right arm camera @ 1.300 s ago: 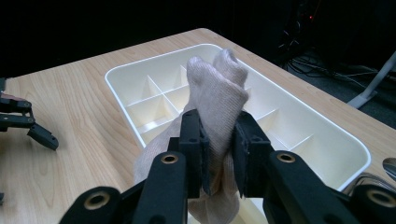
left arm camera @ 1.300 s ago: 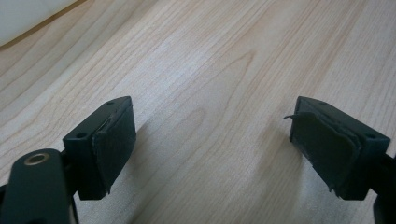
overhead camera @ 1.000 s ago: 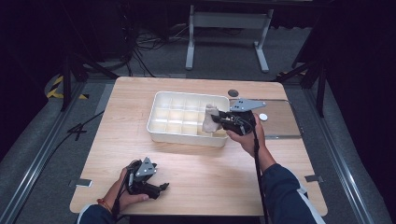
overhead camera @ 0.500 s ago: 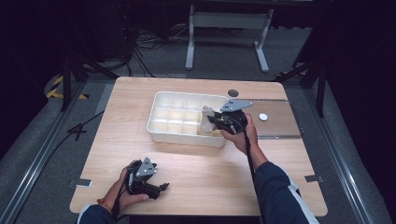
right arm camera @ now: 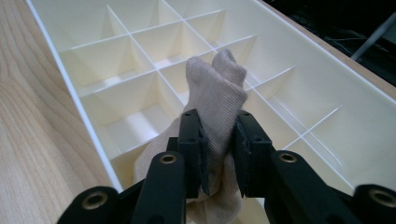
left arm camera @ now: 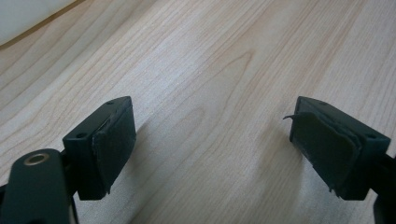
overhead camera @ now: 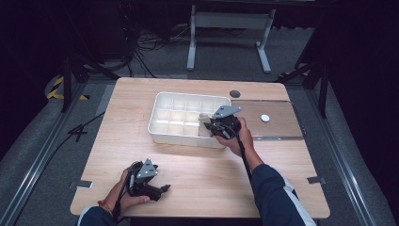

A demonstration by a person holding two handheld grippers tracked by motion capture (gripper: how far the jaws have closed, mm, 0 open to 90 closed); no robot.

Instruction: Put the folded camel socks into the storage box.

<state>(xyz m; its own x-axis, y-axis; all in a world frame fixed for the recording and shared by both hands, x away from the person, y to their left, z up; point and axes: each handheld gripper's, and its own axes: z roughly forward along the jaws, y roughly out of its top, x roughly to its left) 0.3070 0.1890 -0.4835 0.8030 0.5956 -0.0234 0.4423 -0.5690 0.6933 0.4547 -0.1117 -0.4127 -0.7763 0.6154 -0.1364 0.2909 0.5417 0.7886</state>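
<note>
A white divided tray (overhead camera: pixel 160 123) (right arm camera: pixel 79 107) stands in the middle of the wooden table. My right gripper (overhead camera: pixel 211 125) (right arm camera: pixel 219 149) hangs over the tray's near right corner, shut on a bunched beige sock (right arm camera: pixel 215 100) (overhead camera: pixel 203 118). The sock's free end pokes up past the fingertips, and its lower part droops into a compartment by the near wall. My left gripper (overhead camera: pixel 162 189) (left arm camera: pixel 212 144) rests low over the bare wood near the table's front edge, open, with nothing between its pads.
A brown board (overhead camera: pixel 277 127) lies to the right of the tray with a small white disc (overhead camera: pixel 265 117) on it. A dark round grommet (overhead camera: pixel 235 93) sits behind the board. Metal stand legs (overhead camera: pixel 226 21) rise beyond the table's far edge.
My right gripper has come down and shifted left with the sock, toward the tray's near right compartments. The left gripper has stayed put.
</note>
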